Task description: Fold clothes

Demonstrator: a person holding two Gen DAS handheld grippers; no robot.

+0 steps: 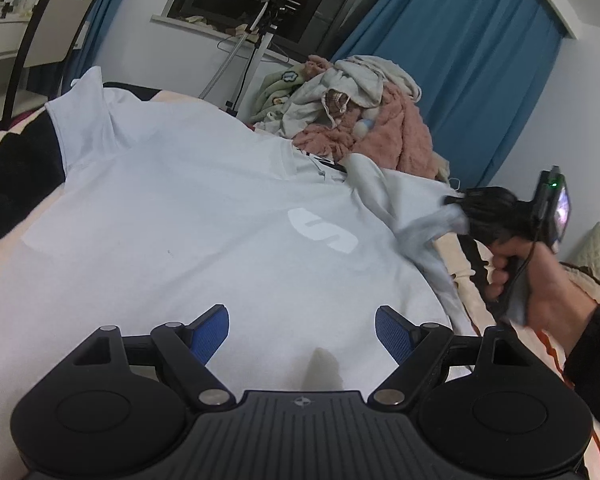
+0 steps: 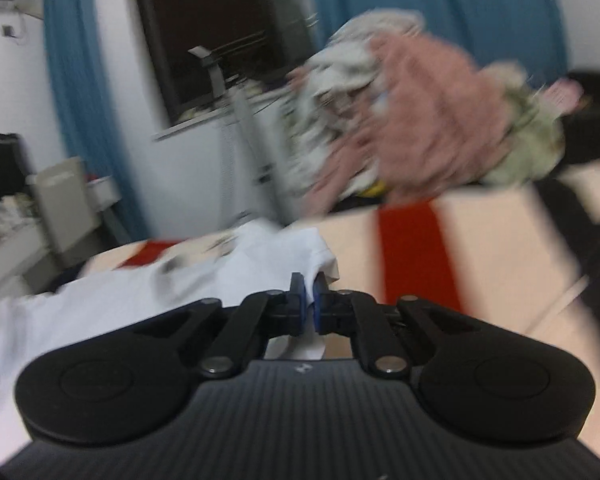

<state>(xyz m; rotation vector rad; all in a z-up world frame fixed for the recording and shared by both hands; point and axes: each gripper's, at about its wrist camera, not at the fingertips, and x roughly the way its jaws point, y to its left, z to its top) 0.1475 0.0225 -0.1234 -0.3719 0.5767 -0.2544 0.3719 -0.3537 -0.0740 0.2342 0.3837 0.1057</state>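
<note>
Right wrist view: my right claw (image 2: 307, 294) pinches the white shirt's (image 1: 188, 216) sleeve (image 2: 296, 248) for folding; left claw (image 1: 302, 330) hovers wide above the shirt.

The right wrist view is all blurry, so the pile of clothes (image 2: 412, 120) looks smeared. The shirt (image 2: 140, 292) runs off the left edge.

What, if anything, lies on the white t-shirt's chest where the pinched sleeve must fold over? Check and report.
Nothing visible does. The right gripper is shut on the sleeve of the white cotton t-shirt, whose chest lies bare. The open left gripper hovers over the hem. The heap of pink and cream clothes sits beyond the collar.
</note>
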